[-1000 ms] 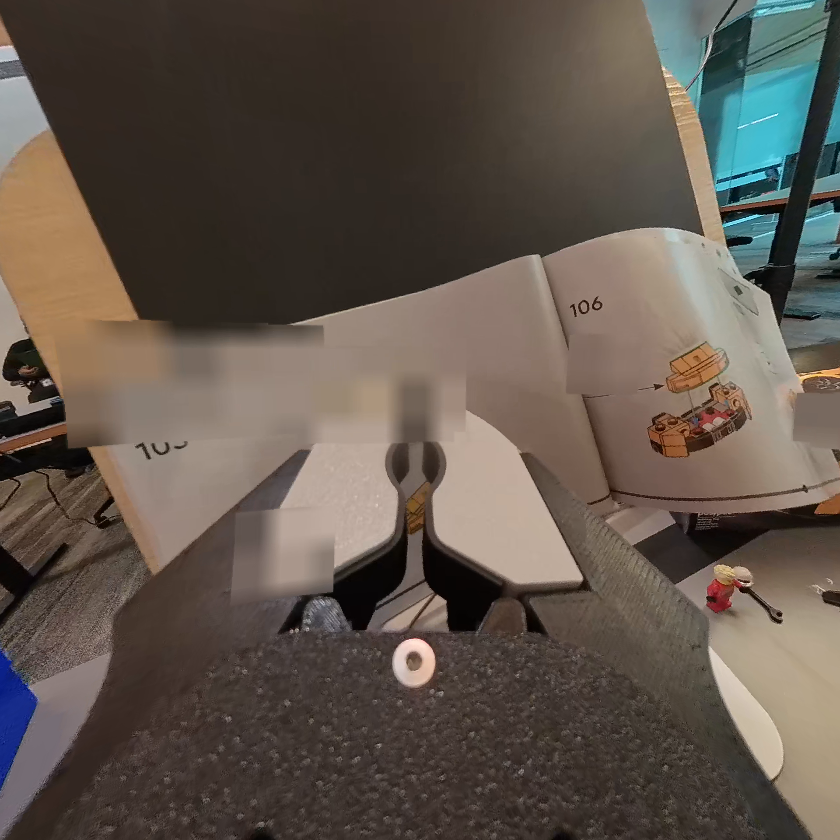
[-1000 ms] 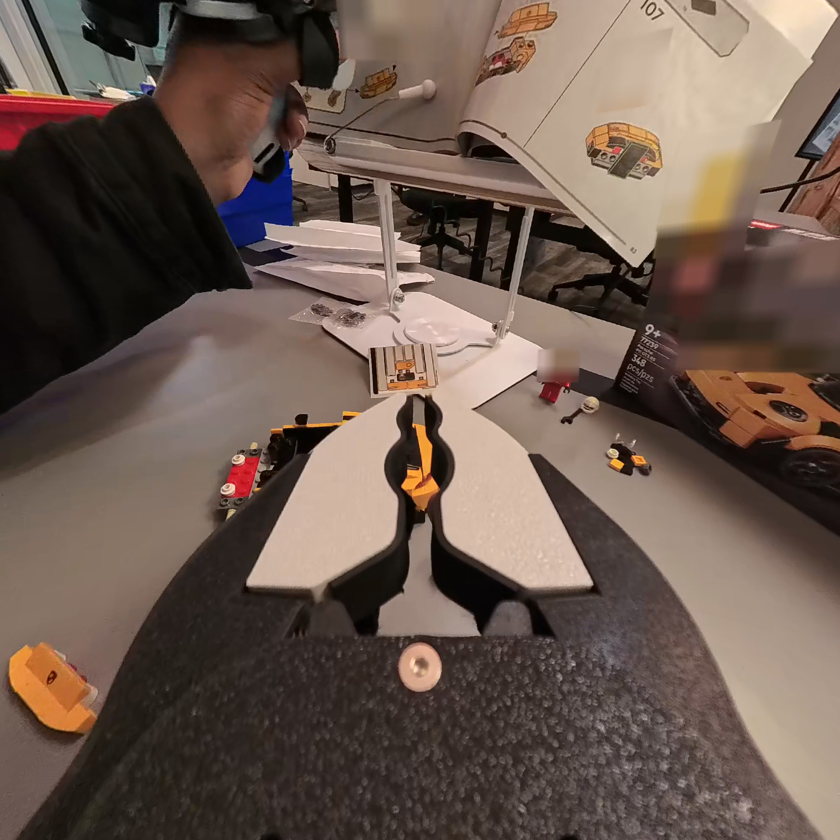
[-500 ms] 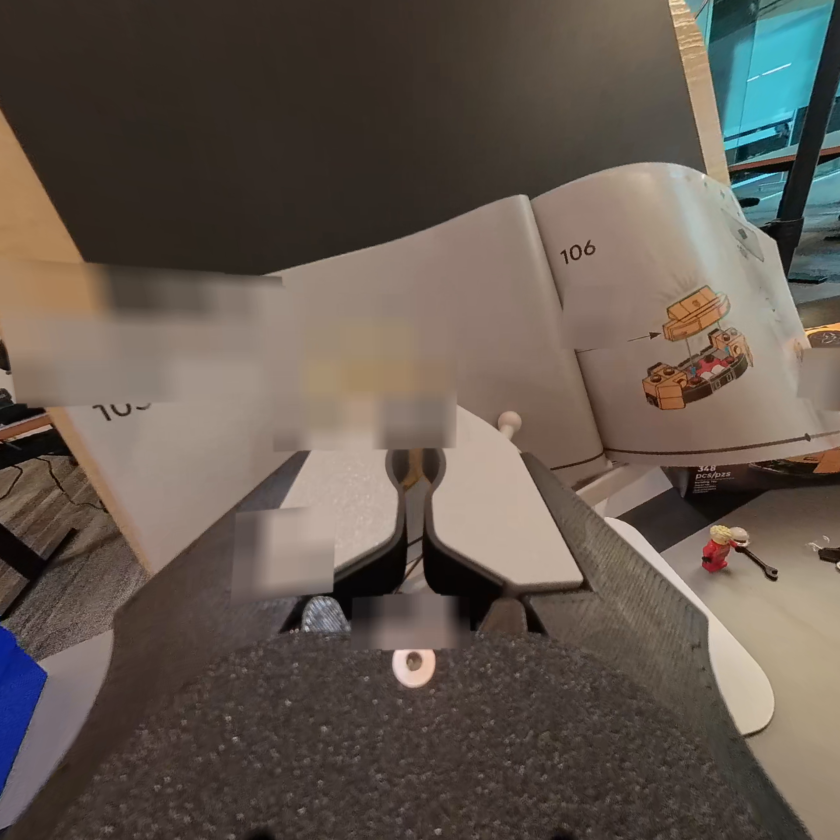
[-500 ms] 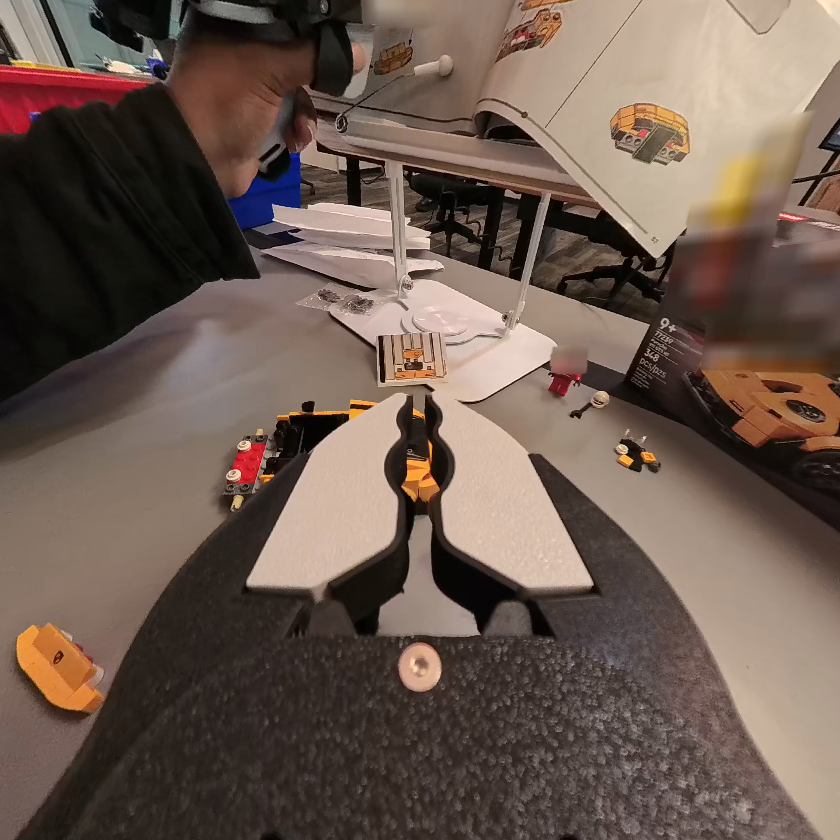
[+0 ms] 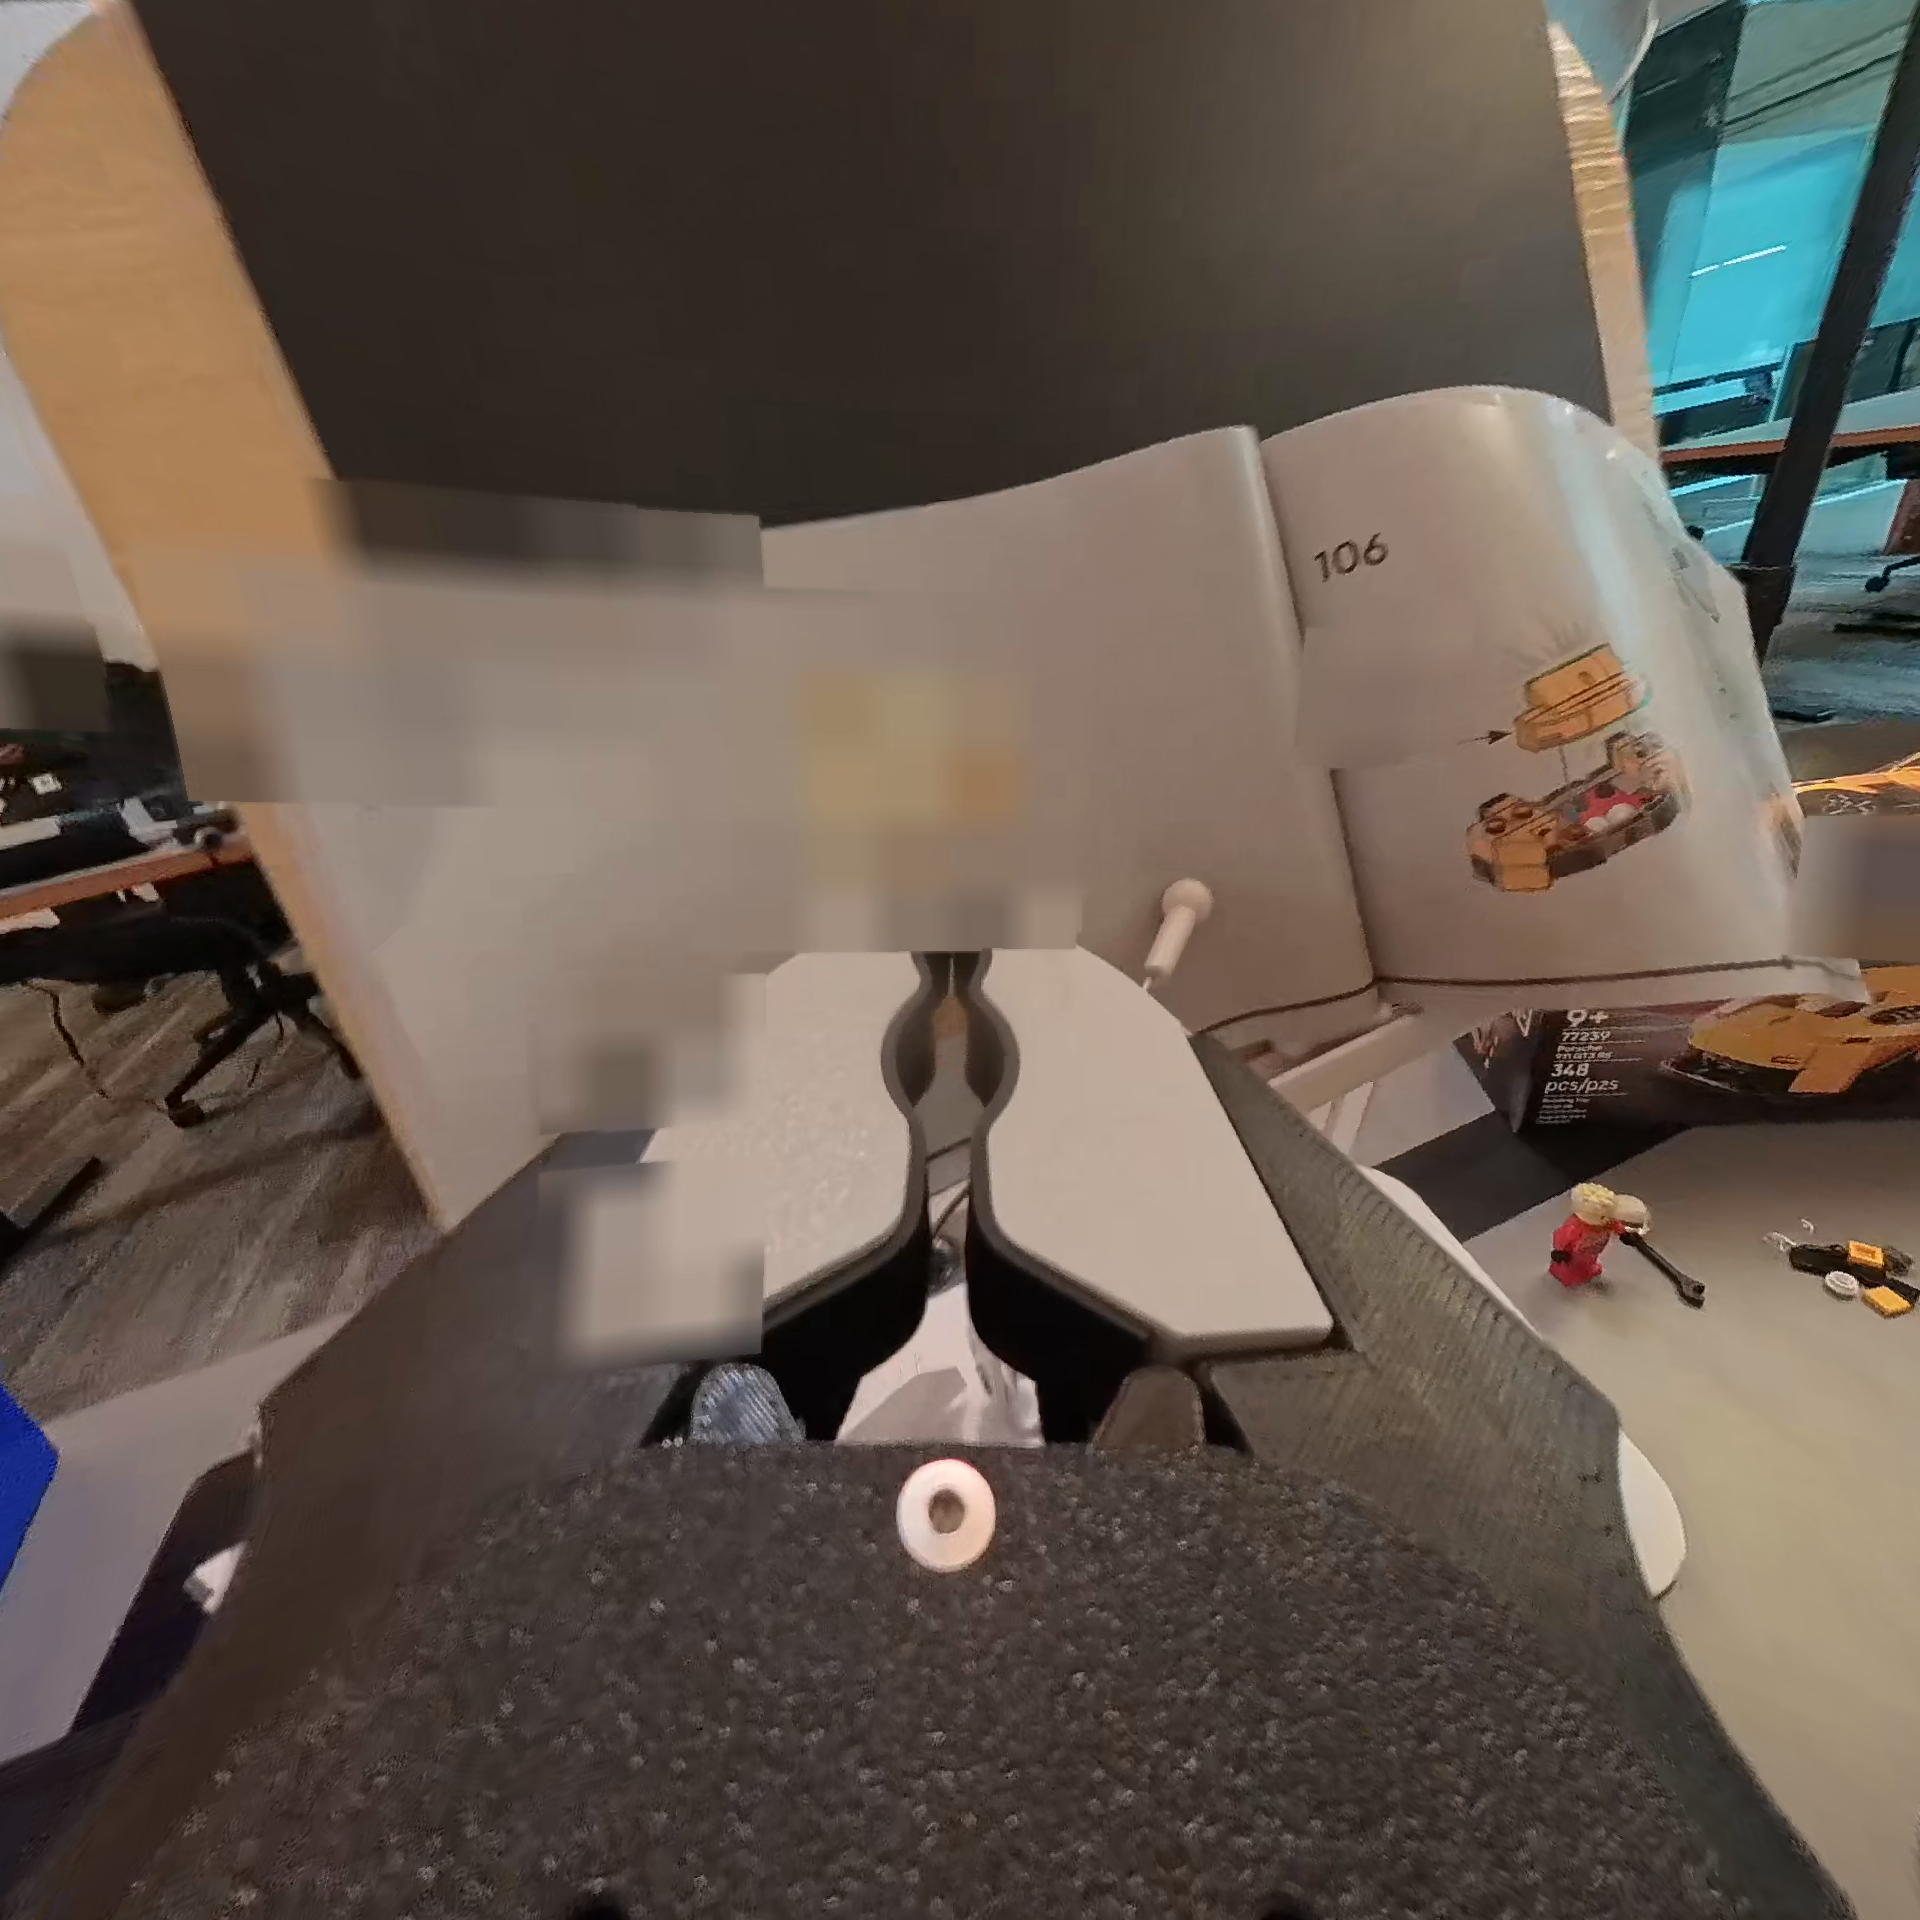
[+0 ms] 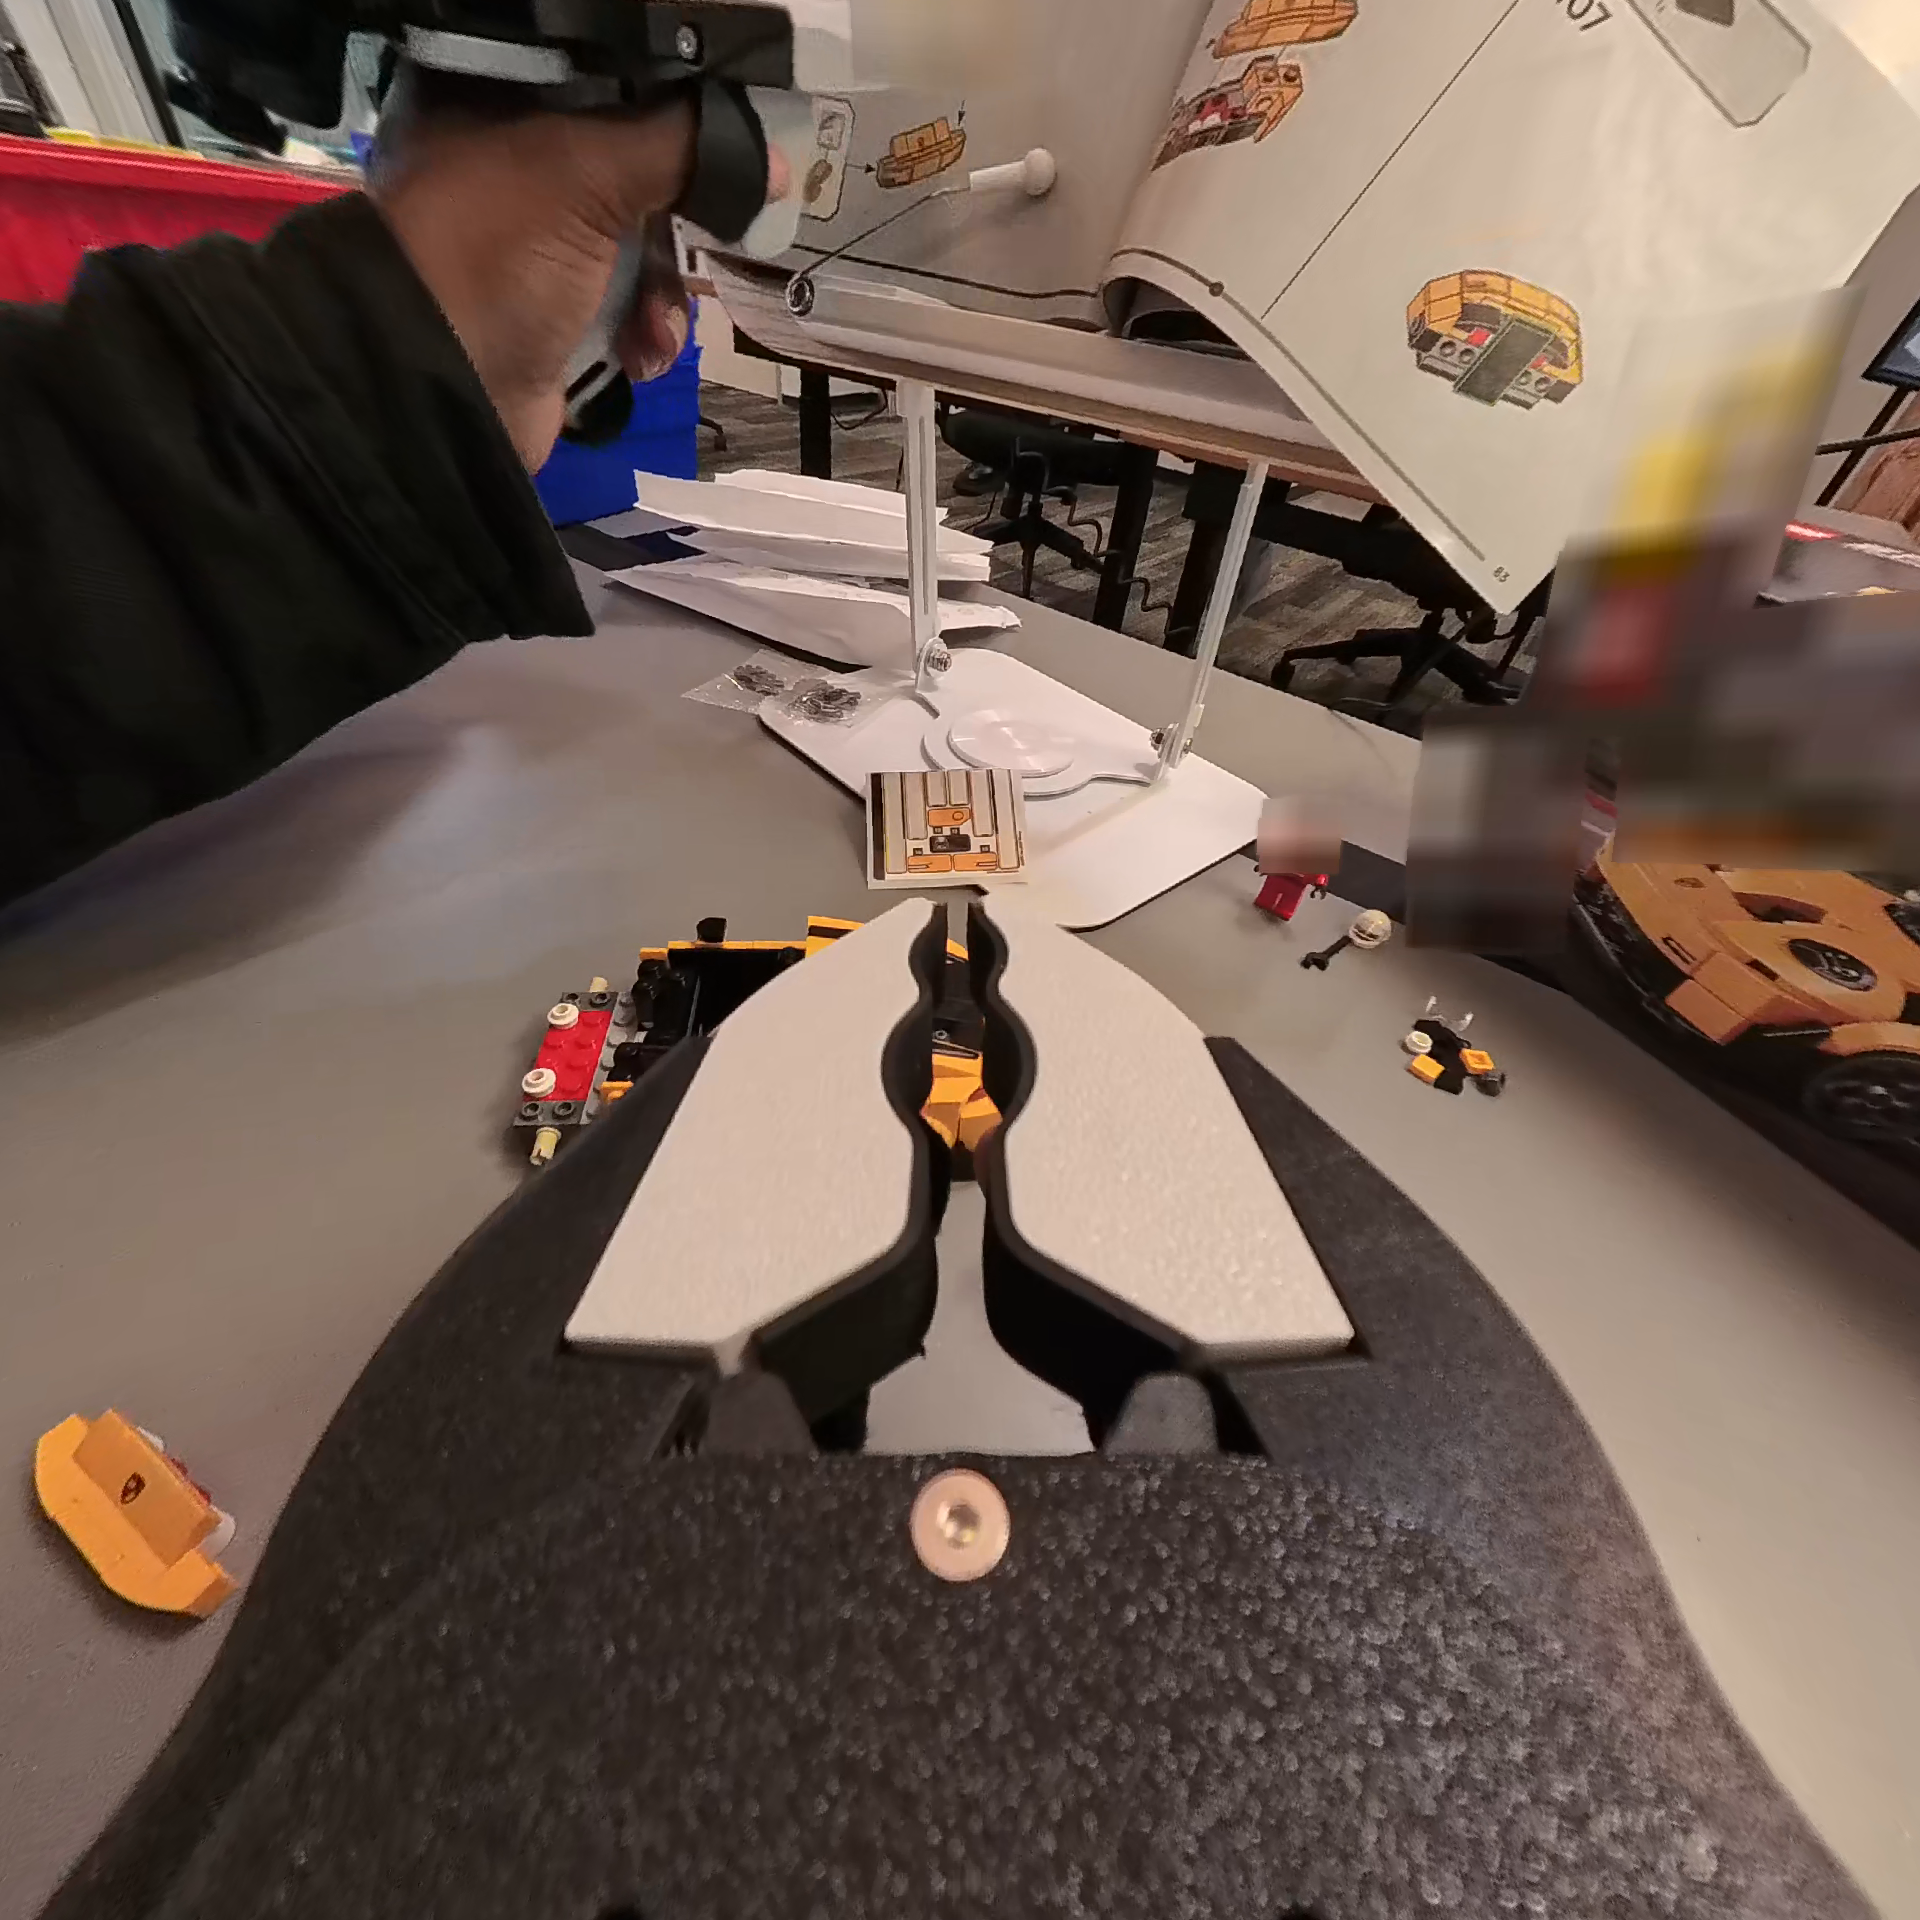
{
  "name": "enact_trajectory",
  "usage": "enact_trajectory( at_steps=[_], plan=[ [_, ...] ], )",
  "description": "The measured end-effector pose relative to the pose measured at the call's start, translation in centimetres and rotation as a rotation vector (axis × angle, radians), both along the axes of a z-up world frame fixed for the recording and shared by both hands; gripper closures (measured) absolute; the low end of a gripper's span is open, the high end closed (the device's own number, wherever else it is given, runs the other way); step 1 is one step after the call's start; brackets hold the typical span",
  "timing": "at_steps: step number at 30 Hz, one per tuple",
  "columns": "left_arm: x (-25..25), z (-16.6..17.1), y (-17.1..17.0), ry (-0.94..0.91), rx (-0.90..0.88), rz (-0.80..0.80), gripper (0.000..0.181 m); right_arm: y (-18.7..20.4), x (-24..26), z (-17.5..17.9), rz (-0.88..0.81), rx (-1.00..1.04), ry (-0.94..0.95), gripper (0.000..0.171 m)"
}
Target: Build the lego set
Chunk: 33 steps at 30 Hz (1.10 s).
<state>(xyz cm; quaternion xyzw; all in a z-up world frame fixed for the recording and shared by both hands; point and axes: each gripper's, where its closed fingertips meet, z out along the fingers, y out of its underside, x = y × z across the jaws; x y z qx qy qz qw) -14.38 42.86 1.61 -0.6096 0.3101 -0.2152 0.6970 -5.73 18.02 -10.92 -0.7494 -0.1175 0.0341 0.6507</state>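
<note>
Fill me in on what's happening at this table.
A person is building a lego car with a handheld gripper in each hand. The right gripper is shut on an orange piece above the partly built chassis on the grey table. The left gripper is raised toward the instruction booklet on its white stand; something small and orange shows between its nearly closed fingers. An orange sub-assembly and a minifigure lie aside.

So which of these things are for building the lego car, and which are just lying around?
For the build:
- instruction booklet
- half-built car
- orange bumper piece
- sticker sheet
- small loose pieces
- red minifigure

Just lying about:
- white paper bags
- lego box
- blue bin
</note>
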Motion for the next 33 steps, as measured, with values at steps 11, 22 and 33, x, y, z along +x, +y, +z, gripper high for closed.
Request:
enact_trajectory(
  at_steps=[11,22,33],
  plan=[
    [2.2,-5.7,-7.3,0.164,-0.265,-0.303,0.181,0.0,0.3,0.0,-0.003,-0.007,0.018,0.168],
    [1.5,-20.4,-9.5,0.348,-0.83,-0.331,0.132,-0.2,0.3,0.1,-0.002,-0.007,0.03,0.168],
    [2.4,-21.1,-10.2,0.303,-0.884,-0.384,0.144,-0.3,-1.0,-0.6,0.058,-0.044,0.01,0.167]
  ],
)
